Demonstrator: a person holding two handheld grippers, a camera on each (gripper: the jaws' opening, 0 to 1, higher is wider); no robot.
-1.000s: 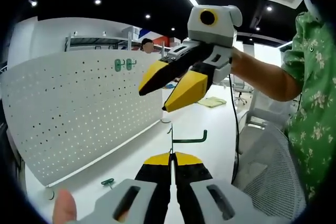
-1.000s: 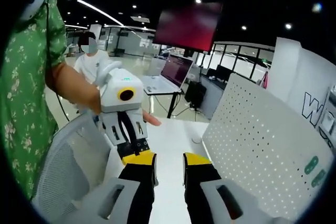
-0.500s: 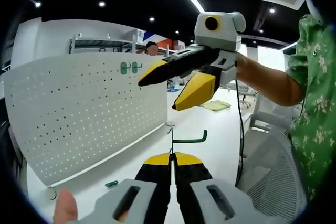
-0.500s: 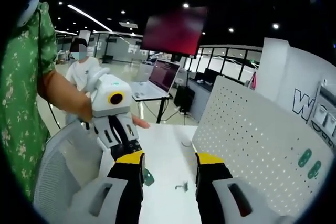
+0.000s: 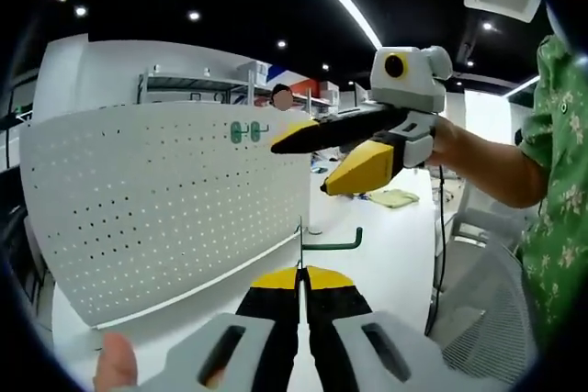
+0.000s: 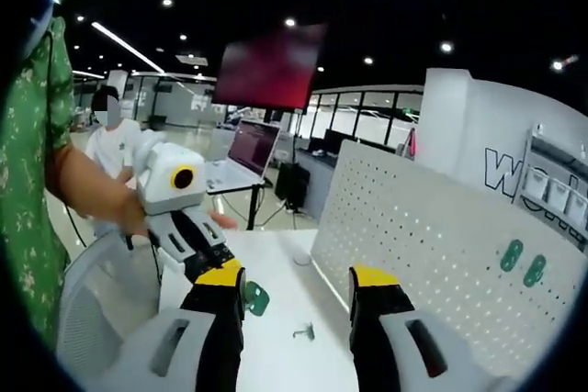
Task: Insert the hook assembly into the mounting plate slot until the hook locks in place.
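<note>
Two green hook plates (image 5: 243,131) sit side by side near the top edge of the white pegboard (image 5: 165,199) that fills the left half of the left gripper view; the board stands upright on the white table (image 5: 367,273). At lower centre the left gripper (image 5: 300,274) has its yellow-tipped jaws pressed together on the green hook (image 5: 323,245), whose thin wire stem rises from between the tips and whose green arm runs off to the right, ending in an upturned tip. Above it, in the upper right of that view, the right gripper (image 5: 322,162) reaches in from the right with its jaws spread apart and nothing between them, tips pointing toward the pegboard's top; a hand and a green flowered sleeve (image 5: 560,199) follow it at the far right edge.

In the right gripper view, the left gripper (image 6: 228,274) comes in from the left, a green piece just beside its yellow tip at lower centre-left; a small grey metal part (image 6: 302,330) lies on the table between the view's own jaws, which stand wide apart; the pegboard (image 6: 432,245) slants across the right half, the two green plates (image 6: 522,262) mounted toward its lower right.
</note>
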